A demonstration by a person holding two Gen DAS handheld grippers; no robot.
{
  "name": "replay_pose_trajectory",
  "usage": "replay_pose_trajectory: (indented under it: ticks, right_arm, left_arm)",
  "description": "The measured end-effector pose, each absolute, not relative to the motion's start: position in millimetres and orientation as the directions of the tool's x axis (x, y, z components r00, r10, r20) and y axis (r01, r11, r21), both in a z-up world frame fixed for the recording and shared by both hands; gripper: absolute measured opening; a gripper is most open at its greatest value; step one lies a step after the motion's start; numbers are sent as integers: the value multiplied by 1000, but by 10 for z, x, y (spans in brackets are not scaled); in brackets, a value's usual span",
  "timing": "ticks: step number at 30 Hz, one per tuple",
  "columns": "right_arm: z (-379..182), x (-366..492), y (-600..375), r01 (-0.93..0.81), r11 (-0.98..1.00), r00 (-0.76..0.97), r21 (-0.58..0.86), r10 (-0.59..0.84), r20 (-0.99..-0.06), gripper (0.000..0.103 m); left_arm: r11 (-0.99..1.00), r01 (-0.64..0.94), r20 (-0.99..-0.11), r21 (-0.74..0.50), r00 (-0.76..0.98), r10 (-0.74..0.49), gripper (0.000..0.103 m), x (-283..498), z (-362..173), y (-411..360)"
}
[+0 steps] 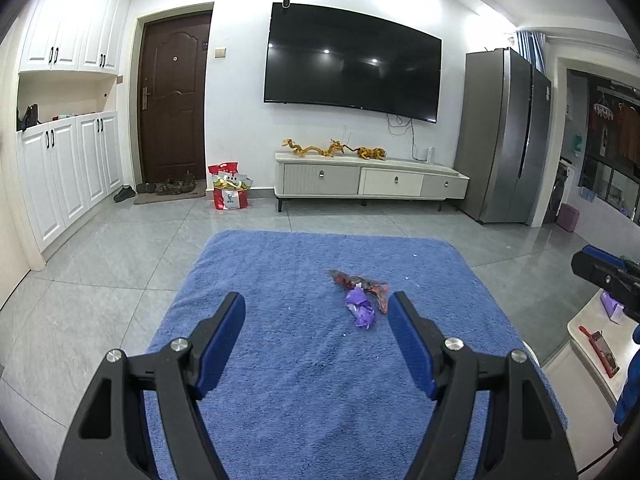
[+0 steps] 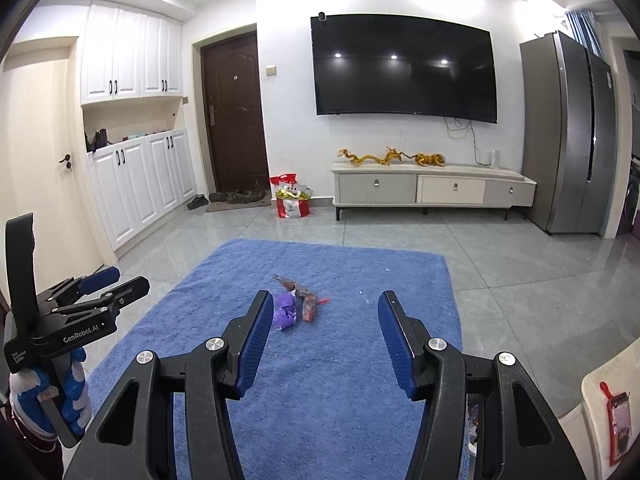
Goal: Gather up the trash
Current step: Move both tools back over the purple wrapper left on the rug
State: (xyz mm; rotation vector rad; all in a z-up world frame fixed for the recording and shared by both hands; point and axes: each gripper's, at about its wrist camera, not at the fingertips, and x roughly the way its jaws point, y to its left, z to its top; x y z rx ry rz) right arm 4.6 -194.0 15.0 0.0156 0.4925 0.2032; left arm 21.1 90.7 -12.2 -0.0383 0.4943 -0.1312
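Note:
A crumpled purple wrapper (image 1: 361, 307) and a red-and-dark wrapper (image 1: 362, 282) lie together on the blue rug (image 1: 296, 360). My left gripper (image 1: 316, 312) is open and empty above the rug, with the wrappers just inside its right finger. In the right wrist view the purple wrapper (image 2: 286, 310) and the red wrapper (image 2: 306, 300) lie beside the left finger of my right gripper (image 2: 326, 308), which is open and empty. The left gripper also shows at the left edge of the right wrist view (image 2: 112, 280), and the right gripper at the right edge of the left wrist view (image 1: 604, 272).
The rug lies on a grey tile floor (image 1: 100, 264). A red bag (image 1: 229, 192) stands by the brown door (image 1: 174, 100). A TV cabinet (image 1: 372, 180), a wall TV (image 1: 352, 64) and a fridge (image 1: 504, 140) stand at the back. A white table edge (image 2: 604, 412) is at right.

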Motion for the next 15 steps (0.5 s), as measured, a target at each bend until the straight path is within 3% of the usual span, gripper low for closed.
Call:
replay_pose_trajectory:
  ticks: [15]
  right_arm:
    - [59, 479, -1925, -231, 971, 837, 69, 234, -494, 54]
  left_arm:
    - [987, 125, -558, -99, 815, -159, 72, 751, -387, 973]
